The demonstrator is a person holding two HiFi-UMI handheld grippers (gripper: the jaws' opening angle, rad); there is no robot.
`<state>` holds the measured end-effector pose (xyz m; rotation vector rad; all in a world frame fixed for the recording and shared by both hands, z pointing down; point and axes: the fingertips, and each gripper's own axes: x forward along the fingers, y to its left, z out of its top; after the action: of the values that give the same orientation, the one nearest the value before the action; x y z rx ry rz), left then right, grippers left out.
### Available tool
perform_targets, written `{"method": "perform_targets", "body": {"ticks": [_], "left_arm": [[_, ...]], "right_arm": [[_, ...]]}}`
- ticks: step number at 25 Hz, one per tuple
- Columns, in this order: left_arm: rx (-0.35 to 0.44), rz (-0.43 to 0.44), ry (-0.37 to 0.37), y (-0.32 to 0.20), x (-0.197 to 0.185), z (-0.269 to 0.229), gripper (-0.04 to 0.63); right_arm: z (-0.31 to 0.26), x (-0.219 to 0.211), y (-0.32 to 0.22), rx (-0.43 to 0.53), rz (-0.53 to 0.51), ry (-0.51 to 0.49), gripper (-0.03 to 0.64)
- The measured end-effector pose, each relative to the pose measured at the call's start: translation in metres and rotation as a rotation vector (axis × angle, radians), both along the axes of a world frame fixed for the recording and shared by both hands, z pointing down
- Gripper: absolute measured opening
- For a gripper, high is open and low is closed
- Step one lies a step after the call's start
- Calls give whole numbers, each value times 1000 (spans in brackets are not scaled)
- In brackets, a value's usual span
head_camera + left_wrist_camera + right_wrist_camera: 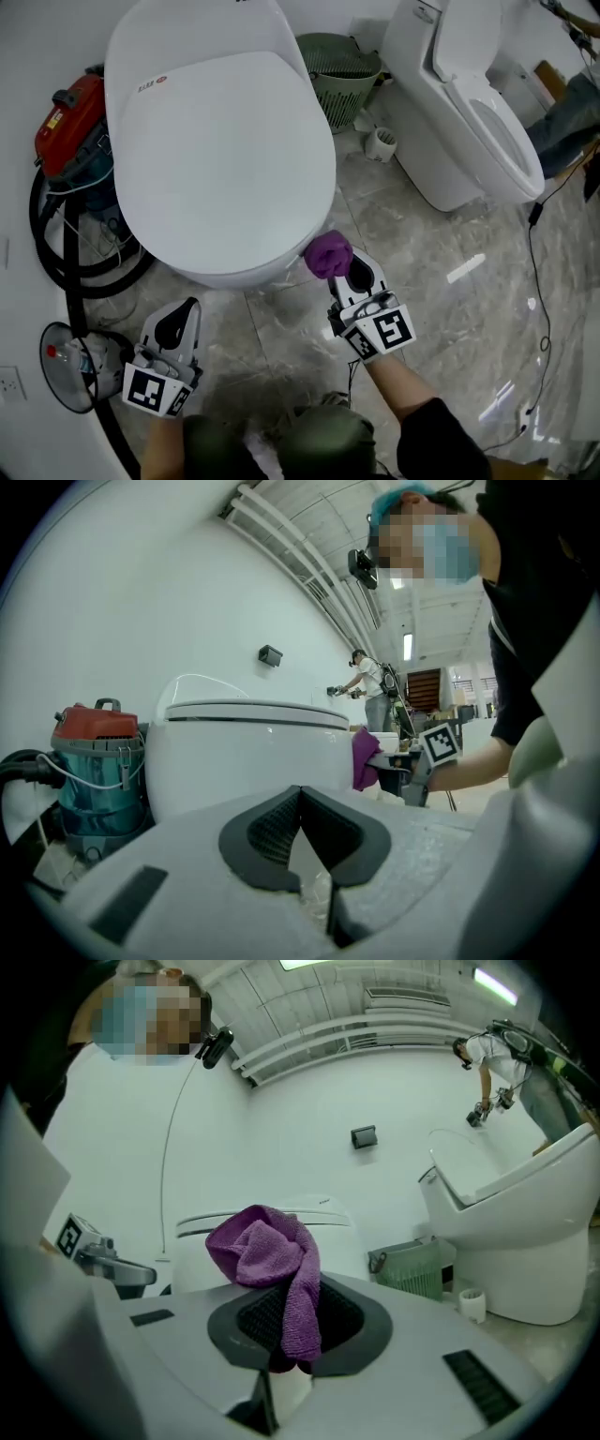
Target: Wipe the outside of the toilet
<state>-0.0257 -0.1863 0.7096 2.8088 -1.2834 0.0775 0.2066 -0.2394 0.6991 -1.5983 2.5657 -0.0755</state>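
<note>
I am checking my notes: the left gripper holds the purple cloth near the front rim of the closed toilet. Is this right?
No. The right gripper holds the purple cloth, near the front rim of the closed toilet; the left gripper is shut and empty. The right gripper view shows the cloth clamped between its jaws.
</note>
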Motion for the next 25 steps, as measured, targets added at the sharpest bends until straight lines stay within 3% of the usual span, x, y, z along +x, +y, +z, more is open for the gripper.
{"method": "perform_targets", "body": {"ticks": [8,13,20,25], "left_arm": [[-11,-27,-9,4,-10,1,6],[-17,-36,-16,5,-16,6,6],[-18,-26,-10,2,-20,10,6],[-8,-22,-2,4,-28,12,6]], "right_arm": [[7,57,-64,2,204,19,44],[14,68,-76,-22,251,16,44],[5,60,-14,29,199,32,44],[21,5,47,2,34,11,44]]}}
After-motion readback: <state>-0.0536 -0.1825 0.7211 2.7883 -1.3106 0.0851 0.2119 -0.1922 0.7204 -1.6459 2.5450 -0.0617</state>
